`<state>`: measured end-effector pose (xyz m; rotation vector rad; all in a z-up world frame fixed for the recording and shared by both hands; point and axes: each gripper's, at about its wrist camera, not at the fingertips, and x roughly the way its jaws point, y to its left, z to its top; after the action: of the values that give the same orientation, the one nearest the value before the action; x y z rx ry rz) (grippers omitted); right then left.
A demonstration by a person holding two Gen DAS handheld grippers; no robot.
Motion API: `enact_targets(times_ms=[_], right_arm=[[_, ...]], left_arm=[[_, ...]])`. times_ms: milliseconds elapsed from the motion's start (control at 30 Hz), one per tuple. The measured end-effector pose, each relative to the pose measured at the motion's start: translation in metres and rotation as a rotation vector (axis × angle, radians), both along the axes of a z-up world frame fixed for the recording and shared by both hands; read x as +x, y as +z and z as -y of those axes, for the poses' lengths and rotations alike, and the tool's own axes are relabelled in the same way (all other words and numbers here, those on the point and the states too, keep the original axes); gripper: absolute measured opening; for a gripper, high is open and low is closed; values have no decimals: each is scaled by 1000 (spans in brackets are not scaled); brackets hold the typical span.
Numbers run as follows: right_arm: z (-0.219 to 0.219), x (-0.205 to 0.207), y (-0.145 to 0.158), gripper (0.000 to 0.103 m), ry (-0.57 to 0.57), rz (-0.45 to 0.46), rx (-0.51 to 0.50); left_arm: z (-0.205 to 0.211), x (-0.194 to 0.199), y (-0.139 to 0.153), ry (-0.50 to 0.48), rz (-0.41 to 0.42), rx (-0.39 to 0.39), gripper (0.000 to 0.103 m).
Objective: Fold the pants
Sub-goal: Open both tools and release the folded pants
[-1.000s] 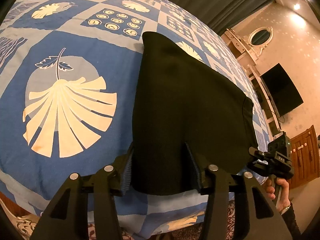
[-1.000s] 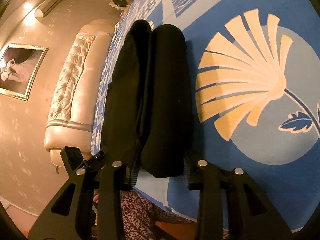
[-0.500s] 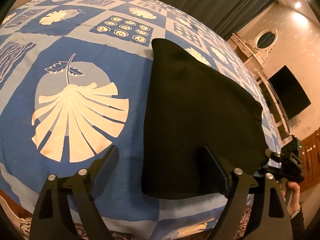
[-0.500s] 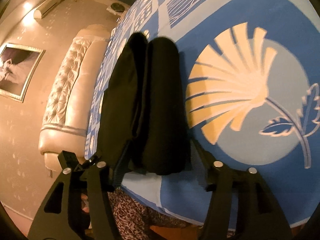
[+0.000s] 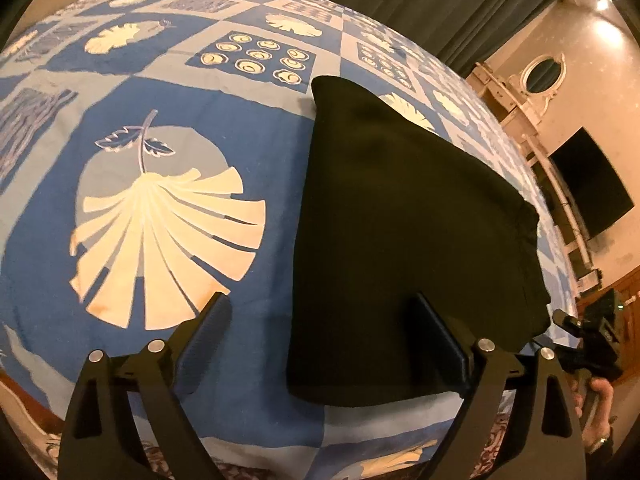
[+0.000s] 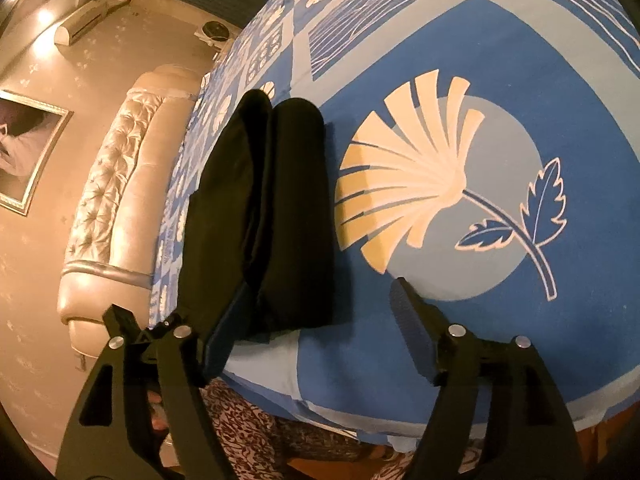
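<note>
Left wrist: one folded pants (image 5: 400, 240), two fingers (image 5: 208, 344)

The left tool (image 5: 320, 344) is opening, not pinching the folded black cloth pants (image 5: 404, 248) lying on the blue patterned bed cover (image 5: 168, 92).

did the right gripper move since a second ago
Yes. The right gripper has drawn back from the pants toward the bed's near edge, its jaws opening and off the cloth; the leaf print sits farther off.
</note>
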<state>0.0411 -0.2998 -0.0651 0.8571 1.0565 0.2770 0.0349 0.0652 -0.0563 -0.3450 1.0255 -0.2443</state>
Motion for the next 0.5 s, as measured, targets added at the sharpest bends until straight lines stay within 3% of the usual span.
enact_targets(times_ms=[500], right_arm=[[-54, -16, 26, 75, 93, 26, -297]], left_arm=[[21, -56, 34, 76, 107, 244, 91]])
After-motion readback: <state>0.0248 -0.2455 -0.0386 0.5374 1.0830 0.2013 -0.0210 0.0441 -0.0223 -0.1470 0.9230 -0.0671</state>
